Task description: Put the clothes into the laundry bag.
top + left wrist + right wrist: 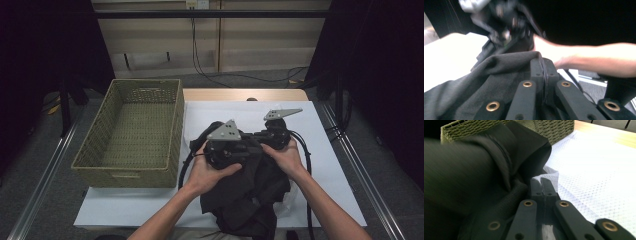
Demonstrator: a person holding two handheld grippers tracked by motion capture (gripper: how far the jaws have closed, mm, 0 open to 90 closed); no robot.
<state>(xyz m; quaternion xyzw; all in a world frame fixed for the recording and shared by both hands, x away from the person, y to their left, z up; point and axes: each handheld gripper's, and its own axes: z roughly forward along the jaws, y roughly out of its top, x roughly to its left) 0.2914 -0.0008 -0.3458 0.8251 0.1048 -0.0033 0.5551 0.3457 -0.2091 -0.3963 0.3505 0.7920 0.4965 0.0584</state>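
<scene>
Dark room around you; white textured cloth [325, 150] covers the table [245, 94], with a woven basket [131, 165] standing on the table's left part, just beside the cloth.

Your left tool [544, 65]: jaws fully closed, a fold of the black garment [250, 195] pinched between the tips. In the high view this left tool sits over the garment's upper left part, your hand wrapped around its body.

Your right tool [543, 185]: jaws closed tight, tips meeting on an edge of the same garment, with the white cloth directly behind them. In the high view it sits just right of the left tool, the two close together.

Garment: bunched in a heap at the table's centre, near edge, draped off both tools. Long axis runs roughly from the tools toward you, lower end hanging over the table's front edge. Basket well apart from neither tool, just left of them.

Writing or labels: cannot tell any on garment, basket or tools.
</scene>
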